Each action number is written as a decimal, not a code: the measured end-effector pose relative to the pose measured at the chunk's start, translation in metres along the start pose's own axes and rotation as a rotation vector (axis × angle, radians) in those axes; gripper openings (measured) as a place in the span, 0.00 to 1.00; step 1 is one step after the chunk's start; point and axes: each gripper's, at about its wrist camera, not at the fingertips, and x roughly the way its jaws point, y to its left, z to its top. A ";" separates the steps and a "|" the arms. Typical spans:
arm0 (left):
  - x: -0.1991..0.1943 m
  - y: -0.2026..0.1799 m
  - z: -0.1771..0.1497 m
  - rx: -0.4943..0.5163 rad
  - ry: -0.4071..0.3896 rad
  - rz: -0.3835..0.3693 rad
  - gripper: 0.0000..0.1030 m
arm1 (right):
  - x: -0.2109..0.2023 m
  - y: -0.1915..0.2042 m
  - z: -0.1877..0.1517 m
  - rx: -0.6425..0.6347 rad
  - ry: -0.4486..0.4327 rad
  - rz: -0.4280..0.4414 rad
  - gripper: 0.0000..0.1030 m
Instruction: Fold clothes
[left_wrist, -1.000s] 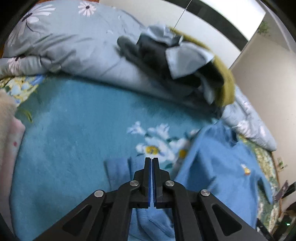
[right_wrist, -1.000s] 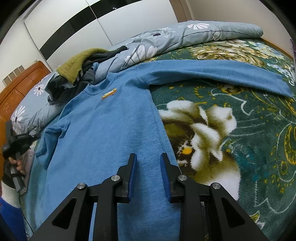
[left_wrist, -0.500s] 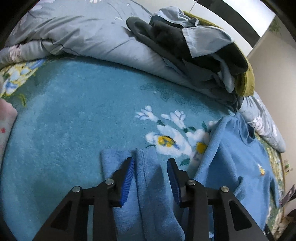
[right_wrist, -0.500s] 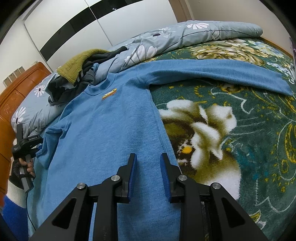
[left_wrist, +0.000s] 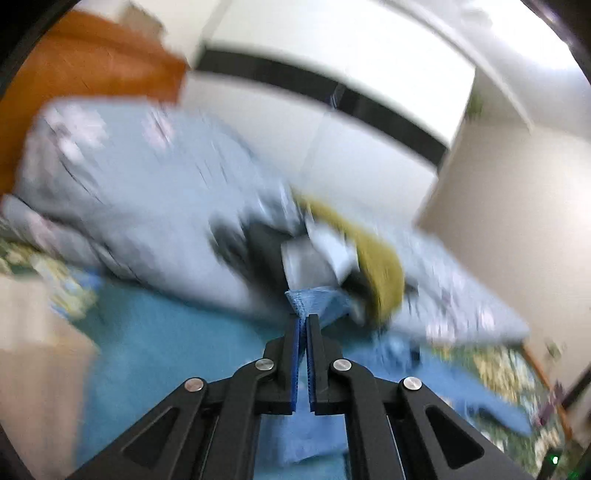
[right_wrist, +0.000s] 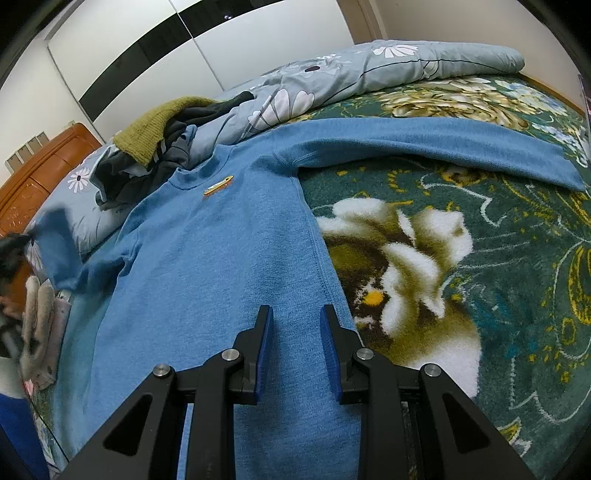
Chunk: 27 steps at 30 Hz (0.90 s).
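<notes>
The big blue knitted sweater (right_wrist: 221, 258) lies flat on the floral bed blanket (right_wrist: 498, 277). Left gripper (left_wrist: 303, 321) is clenched on its sleeve cuff (left_wrist: 314, 299), lifted; best carry it straight across the chest. Right gripper (right_wrist: 295, 325) hovers unclenched, empty. Rumpled clothes pile (right_wrist: 155, 147) crowds the collar.

In the right wrist view, the floral blanket (right_wrist: 480, 277) lies bare at the frame's right, open passage. The blue sweater (right_wrist: 221, 277) covers the center, 1 sleeve (right_wrist: 424, 144) stretched across the upper right. A clothes pile (right_wrist: 159, 147) and rolled quilt (right_wrist: 369, 70) block the top; folded garments (right_wrist: 40, 325) crowd the left edge.
</notes>
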 end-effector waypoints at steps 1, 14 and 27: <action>-0.013 0.010 -0.002 -0.009 -0.032 0.037 0.04 | 0.000 0.000 0.000 0.004 -0.003 0.002 0.26; 0.006 0.063 -0.078 0.084 0.116 0.552 0.08 | -0.012 -0.005 -0.002 -0.014 -0.002 -0.006 0.26; -0.016 -0.011 -0.133 -0.031 0.382 -0.148 0.63 | -0.048 -0.071 -0.018 0.144 -0.009 0.042 0.31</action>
